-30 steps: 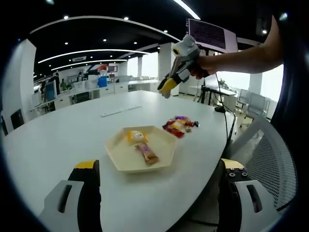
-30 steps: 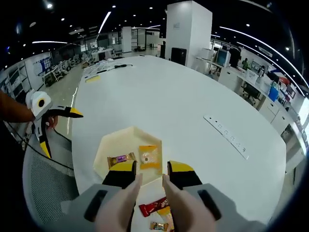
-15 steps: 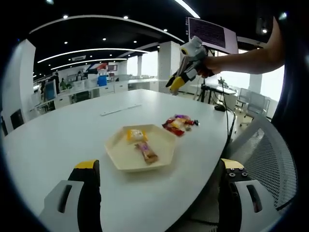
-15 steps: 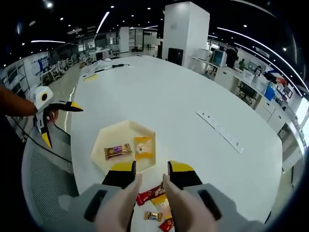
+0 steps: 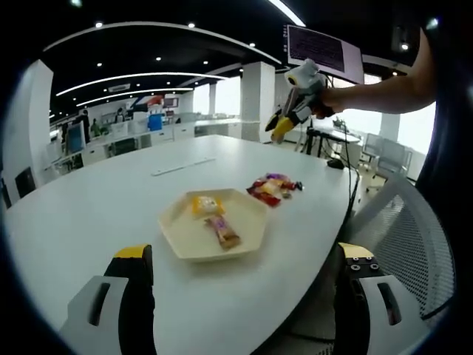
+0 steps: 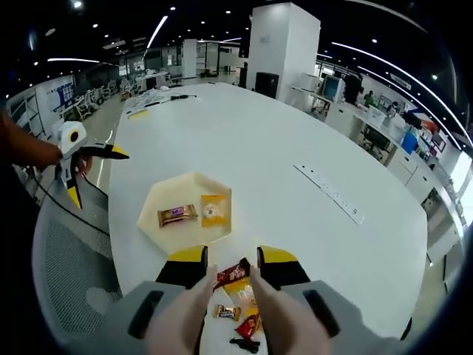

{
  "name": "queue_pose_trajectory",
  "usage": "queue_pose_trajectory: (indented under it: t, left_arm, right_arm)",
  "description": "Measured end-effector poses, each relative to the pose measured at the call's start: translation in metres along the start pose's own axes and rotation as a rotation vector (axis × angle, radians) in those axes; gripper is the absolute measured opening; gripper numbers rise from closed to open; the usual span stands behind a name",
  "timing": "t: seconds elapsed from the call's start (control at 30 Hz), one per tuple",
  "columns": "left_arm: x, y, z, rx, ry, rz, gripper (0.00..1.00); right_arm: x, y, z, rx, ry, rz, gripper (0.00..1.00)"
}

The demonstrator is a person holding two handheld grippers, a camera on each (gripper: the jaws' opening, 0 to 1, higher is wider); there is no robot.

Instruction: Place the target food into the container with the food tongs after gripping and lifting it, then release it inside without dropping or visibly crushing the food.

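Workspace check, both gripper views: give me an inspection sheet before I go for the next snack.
Surface: white oval table, bare apart from the items below.
Job's things: cream hexagonal tray holds a brown wrapped bar and a yellow wrapped snack, lying side by side. A pile of wrapped snacks lies on the table beside the tray.
Clutter: white power strip lies flat, apart from the tray.
Grippers: left gripper open, low at the table edge. Right gripper open, in the air above the snack pile.
Cables: black cable hangs off the table edge.
Surroundings: mesh chair, open-plan office with desks.
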State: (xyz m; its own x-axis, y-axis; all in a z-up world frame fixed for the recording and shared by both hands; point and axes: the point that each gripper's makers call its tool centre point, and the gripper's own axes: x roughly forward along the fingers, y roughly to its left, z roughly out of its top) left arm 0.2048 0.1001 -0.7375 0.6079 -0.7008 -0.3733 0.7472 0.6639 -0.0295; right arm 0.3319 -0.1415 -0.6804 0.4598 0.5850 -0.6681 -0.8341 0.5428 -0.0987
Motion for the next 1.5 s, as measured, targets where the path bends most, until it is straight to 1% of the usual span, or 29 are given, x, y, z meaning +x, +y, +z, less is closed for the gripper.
queue_pose_trajectory:
  t: [0.27, 0.5, 0.87, 1.27, 1.5]
  left_arm:
    - [0.001, -0.002, -0.002, 0.006, 0.011, -0.007, 0.99]
    - [0.001, -0.001, -0.002, 0.015, 0.012, -0.002, 0.99]
    - [-0.001, 0.001, -0.002, 0.012, 0.007, 0.011, 1.00]
    - [-0.001, 0.002, -0.001, 0.014, 0.005, 0.019, 1.00]
    - [-0.001, 0.002, -0.002, 0.015, 0.007, 0.022, 1.00]
  right_arm:
    - [-0.007, -0.003, -0.010, 0.001, 0.000, -0.010, 0.26]
    - [-0.008, -0.002, -0.013, -0.005, -0.001, -0.014, 0.27]
    - [-0.004, 0.001, -0.021, 0.000, 0.001, -0.012, 0.27]
    - [0.003, 0.001, -0.034, 0.007, -0.002, -0.025, 0.27]
    - [0.009, 0.000, -0.043, 0.026, -0.009, -0.030, 0.27]
